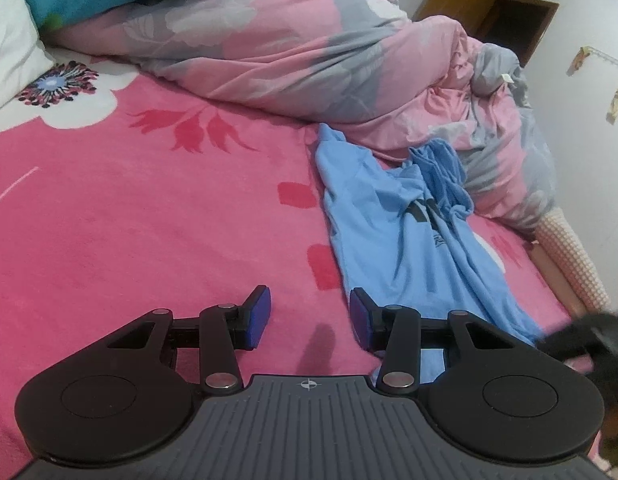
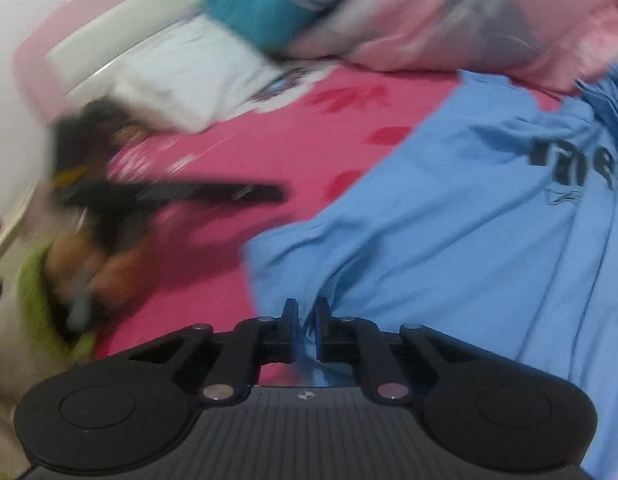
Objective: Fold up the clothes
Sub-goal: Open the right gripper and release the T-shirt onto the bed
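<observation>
- Left wrist view: the left gripper [image 1: 310, 318] has its jaws apart with nothing between them, just pink bedsheet [image 1: 149, 220] under the gap. The blue t-shirt [image 1: 397, 232] lies crumpled at about 2 o'clock from it, its far end against the pink-and-grey duvet [image 1: 289, 48].
- Right wrist view (blurry): the right gripper [image 2: 307, 330] is pinched tight on a bunched edge of the t-shirt [image 2: 449, 220], and the cloth spreads toward 1 o'clock. The left gripper [image 2: 181, 196] is a dark smear at 10 o'clock, held by a hand [image 2: 109, 268].
</observation>
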Available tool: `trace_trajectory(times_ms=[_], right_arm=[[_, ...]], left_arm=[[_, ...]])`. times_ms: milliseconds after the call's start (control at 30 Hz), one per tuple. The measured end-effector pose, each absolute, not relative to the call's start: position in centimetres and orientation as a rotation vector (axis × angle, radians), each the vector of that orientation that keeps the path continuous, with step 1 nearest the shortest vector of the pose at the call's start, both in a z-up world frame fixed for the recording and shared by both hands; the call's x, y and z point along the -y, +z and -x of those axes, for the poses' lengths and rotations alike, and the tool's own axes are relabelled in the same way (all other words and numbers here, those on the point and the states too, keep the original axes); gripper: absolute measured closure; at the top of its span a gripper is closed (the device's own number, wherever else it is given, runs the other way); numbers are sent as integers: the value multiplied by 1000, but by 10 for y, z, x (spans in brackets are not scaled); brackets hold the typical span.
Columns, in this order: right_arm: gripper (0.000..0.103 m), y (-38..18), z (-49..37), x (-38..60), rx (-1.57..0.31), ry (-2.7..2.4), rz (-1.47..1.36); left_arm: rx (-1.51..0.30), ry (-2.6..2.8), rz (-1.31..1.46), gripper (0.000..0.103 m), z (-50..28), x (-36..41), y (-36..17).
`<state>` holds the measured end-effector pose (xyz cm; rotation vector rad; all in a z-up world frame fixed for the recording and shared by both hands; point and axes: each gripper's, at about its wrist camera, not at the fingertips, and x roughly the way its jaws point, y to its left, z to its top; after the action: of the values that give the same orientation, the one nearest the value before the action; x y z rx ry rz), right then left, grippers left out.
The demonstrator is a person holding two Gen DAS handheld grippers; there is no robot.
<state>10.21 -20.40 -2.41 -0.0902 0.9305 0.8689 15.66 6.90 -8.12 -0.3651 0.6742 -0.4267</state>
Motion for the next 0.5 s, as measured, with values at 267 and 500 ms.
trace_trajectory(times_ms=[267, 500], right_arm=[[95, -37, 13, 176, -782, 867, 412], [94, -33, 52, 190, -821, 835, 354]], left_arm=[[-672, -519, 308, 50, -147, -53, -80], [-682, -578, 239, 46, -136, -38, -81]])
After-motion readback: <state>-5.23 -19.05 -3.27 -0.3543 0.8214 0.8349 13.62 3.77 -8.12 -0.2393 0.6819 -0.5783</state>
